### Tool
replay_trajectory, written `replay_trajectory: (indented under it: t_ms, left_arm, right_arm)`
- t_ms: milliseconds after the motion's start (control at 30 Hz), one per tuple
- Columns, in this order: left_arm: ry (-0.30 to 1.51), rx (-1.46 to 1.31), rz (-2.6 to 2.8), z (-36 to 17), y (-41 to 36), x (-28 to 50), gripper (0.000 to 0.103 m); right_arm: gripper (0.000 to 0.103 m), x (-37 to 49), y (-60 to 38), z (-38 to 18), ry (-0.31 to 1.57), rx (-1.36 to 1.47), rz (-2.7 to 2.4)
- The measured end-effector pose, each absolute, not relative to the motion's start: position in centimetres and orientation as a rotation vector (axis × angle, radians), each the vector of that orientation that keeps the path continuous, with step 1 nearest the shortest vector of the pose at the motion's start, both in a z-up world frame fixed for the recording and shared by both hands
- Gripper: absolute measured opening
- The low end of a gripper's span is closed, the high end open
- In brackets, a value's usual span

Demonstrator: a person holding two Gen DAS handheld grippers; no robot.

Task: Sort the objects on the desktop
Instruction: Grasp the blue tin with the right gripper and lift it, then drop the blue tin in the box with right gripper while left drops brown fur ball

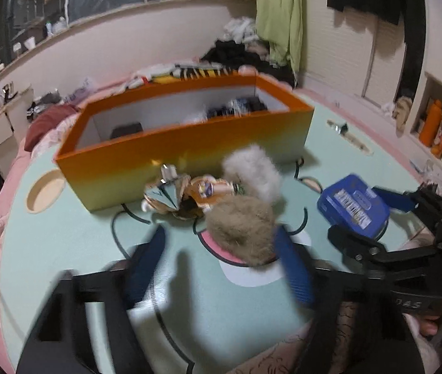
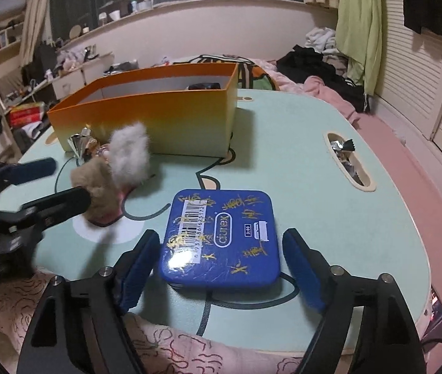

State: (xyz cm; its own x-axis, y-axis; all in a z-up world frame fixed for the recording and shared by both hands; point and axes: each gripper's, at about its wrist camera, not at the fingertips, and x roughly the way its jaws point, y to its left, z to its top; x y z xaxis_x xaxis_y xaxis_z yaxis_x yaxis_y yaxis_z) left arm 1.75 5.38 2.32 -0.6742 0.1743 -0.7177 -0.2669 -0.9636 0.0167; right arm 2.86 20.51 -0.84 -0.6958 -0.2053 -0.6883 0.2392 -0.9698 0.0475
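While spread, right fingers flank blue tin | left fingers perhaps touching brown pom-pom

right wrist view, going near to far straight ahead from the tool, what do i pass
right tool → blue tin → orange box → clothes pile

green garment hanging by louvred doors, black clothes heaped on pink bedding
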Motion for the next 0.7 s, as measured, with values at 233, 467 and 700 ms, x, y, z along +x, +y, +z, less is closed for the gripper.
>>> replay_trajectory:
  t_ms: [233, 467, 700]
  left_arm:
    - [0.149, -1.032, 2.653, 2.5, 4.2, 4.1, 0.011]
    - [0.175, -0.977, 2.644, 3.0, 3.6, 6.3, 0.010]
    - [0.169, -0.900, 2.628, 4.1, 4.2, 7.3, 0.004]
  right_arm:
    - [0.084, 2.8, 20.7, -0.9, 0.052, 1.086, -2.684]
    - [0.066, 2.5, 21.0, -0.6, 0.021, 1.061, -2.662]
    - [0.066, 3.5, 21.7, 0.9, -0.045, 0.933, -2.658]
